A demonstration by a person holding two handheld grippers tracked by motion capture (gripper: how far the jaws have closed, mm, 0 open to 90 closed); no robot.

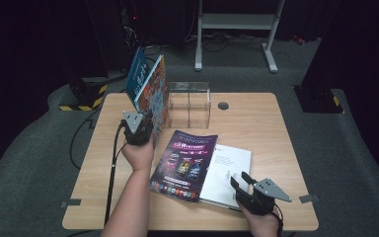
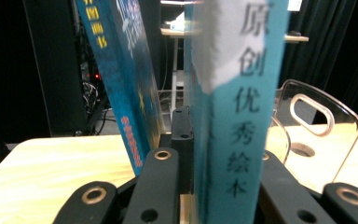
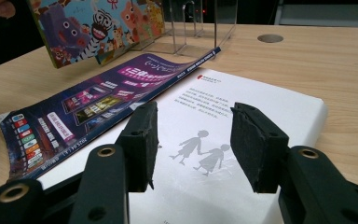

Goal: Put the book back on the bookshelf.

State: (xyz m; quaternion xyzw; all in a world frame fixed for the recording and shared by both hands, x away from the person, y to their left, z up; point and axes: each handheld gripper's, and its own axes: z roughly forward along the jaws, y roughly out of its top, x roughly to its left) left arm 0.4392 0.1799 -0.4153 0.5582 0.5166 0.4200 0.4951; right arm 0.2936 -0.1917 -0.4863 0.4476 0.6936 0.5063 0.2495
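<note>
My left gripper (image 1: 147,122) is shut on the teal spine of a colourful picture book (image 1: 157,91), which it holds upright at the table's back left. In the left gripper view both jaws press on that spine (image 2: 235,140). A blue book (image 1: 137,74) leans just behind it. My right gripper (image 1: 241,178) is open near the front right, with nothing between its pads. It sits low over a white book (image 1: 229,170), and the right gripper view shows two grey figures on the white book (image 3: 261,102). A purple magazine (image 1: 185,165) lies partly over the white book.
A clear acrylic book stand (image 1: 190,103) stands at the back middle of the wooden table (image 1: 266,128), right of the held book. A round cable hole (image 1: 223,105) lies beside it. Dark floor, cables and a white frame lie beyond the table.
</note>
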